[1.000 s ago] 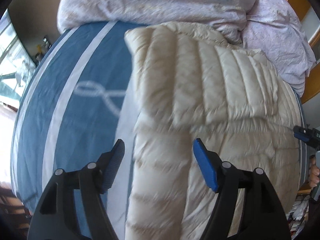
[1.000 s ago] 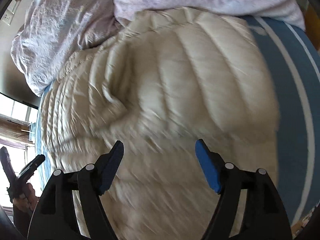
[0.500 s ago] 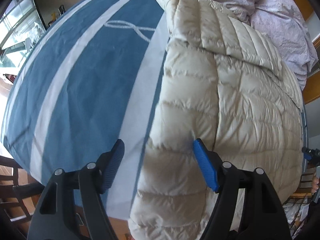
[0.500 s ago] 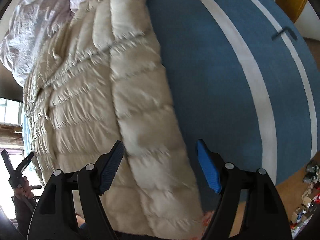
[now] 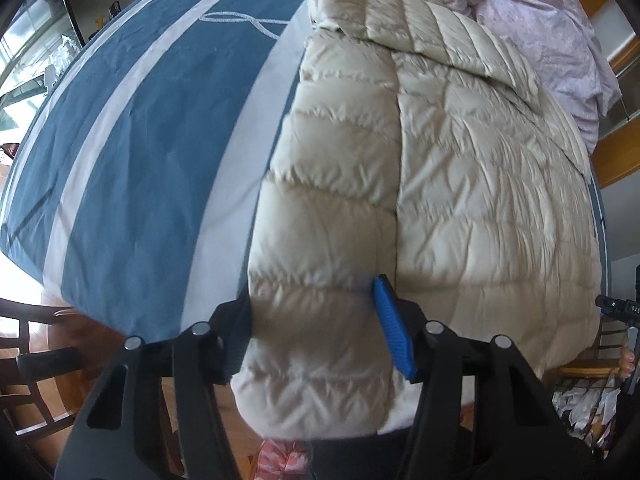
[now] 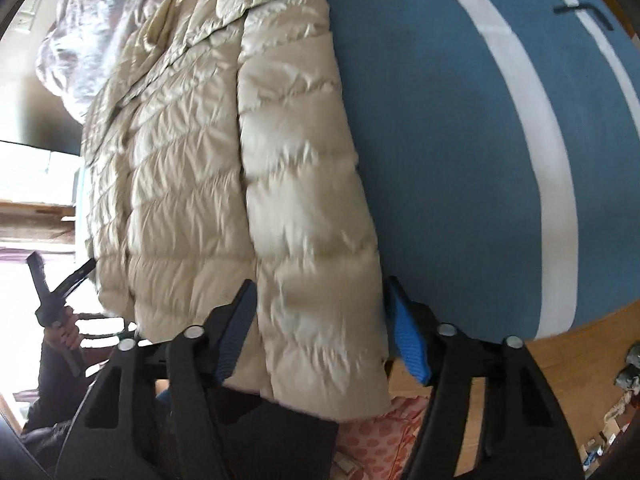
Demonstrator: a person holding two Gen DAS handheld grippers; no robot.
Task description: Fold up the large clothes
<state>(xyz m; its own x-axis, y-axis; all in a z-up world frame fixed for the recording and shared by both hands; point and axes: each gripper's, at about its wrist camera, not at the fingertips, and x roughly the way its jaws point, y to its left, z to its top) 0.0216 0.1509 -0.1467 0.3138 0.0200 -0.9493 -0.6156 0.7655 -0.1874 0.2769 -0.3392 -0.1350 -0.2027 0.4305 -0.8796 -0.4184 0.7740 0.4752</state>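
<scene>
A cream quilted puffer jacket (image 5: 480,200) lies lengthwise on a blue bed cover with white stripes (image 5: 140,160), its sleeves folded in along the sides. My left gripper (image 5: 314,320) points down at the hem end. Its jaws are closing on the left folded strip, and the pads press into the padding. In the right wrist view the jacket (image 6: 180,160) fills the left half. My right gripper (image 6: 320,320) straddles the right folded strip near the hem, jaws closing, the blue pad (image 6: 404,336) just beside the fabric edge.
A crumpled lilac duvet (image 5: 552,40) is heaped at the far end of the bed. A dark wooden chair (image 5: 32,360) stands by the bed's near left corner. Pink dotted fabric (image 6: 380,432) and wood floor (image 6: 560,360) show below the bed edge. A hand with the other gripper (image 6: 52,300) is at the left.
Both grippers have pulled back from the collar end to the hem at the bed's near edge and sunk lower. Their jaws have narrowed around the folded side strips of the jacket.
</scene>
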